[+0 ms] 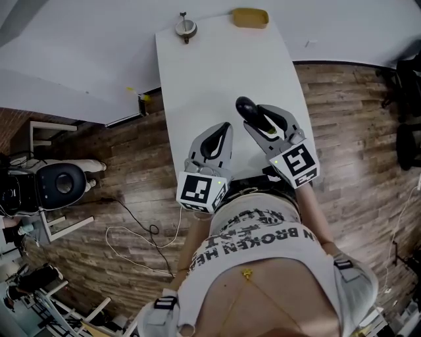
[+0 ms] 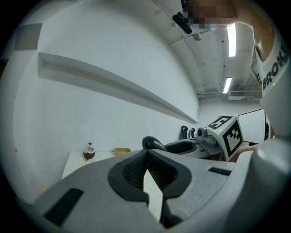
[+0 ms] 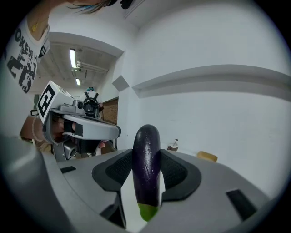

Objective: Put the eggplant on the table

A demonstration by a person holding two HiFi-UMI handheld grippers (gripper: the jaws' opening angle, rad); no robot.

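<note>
A dark purple eggplant (image 3: 146, 168) with a green stem end stands between the pads of my right gripper (image 3: 146, 154), which is shut on it. In the head view its dark tip (image 1: 247, 108) sticks out past the right gripper (image 1: 264, 124), just above the near part of the white table (image 1: 217, 72). My left gripper (image 1: 217, 141) hovers beside it on the left, over the table's near end. Its jaws meet at the tips (image 2: 146, 153) with nothing between them. From the left gripper view the eggplant (image 2: 153, 144) and the right gripper (image 2: 184, 146) show ahead to the right.
At the table's far end stand a small brown bowl with a stick in it (image 1: 185, 27) and a yellow object (image 1: 250, 18). A wooden floor surrounds the table, with a round stool (image 1: 62, 184) and loose cables (image 1: 141, 237) on the left.
</note>
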